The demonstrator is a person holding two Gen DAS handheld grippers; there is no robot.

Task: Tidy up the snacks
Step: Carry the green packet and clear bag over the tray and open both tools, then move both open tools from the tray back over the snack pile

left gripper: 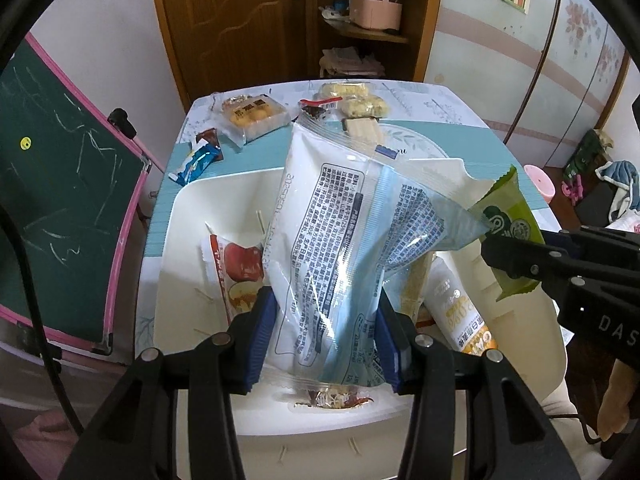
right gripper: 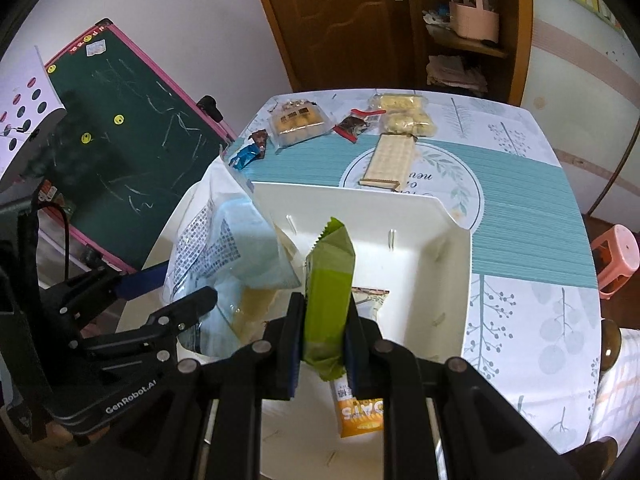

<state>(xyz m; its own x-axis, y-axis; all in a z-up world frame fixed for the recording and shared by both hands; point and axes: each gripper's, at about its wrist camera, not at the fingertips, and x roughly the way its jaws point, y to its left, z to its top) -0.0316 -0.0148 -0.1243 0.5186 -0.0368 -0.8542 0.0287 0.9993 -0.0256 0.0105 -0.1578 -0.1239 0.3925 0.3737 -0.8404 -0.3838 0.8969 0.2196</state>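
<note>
While I am looking through the left wrist camera, the left gripper [left gripper: 326, 332] is clamping a blue-and-white snack bag [left gripper: 332, 248] between its blue pads [left gripper: 262, 336], holding it over the white bin [left gripper: 188, 240], where an apple snack packet [left gripper: 236, 276] is lying. Switching to the right wrist camera, I am seeing the right gripper [right gripper: 322, 340] pinching a green snack bar [right gripper: 330, 292] upright above that bin, an oats packet [right gripper: 360, 412] lying beneath. Several other snacks, among them a wafer pack [right gripper: 390, 162], are sitting on the table [right gripper: 520, 208] beyond.
</note>
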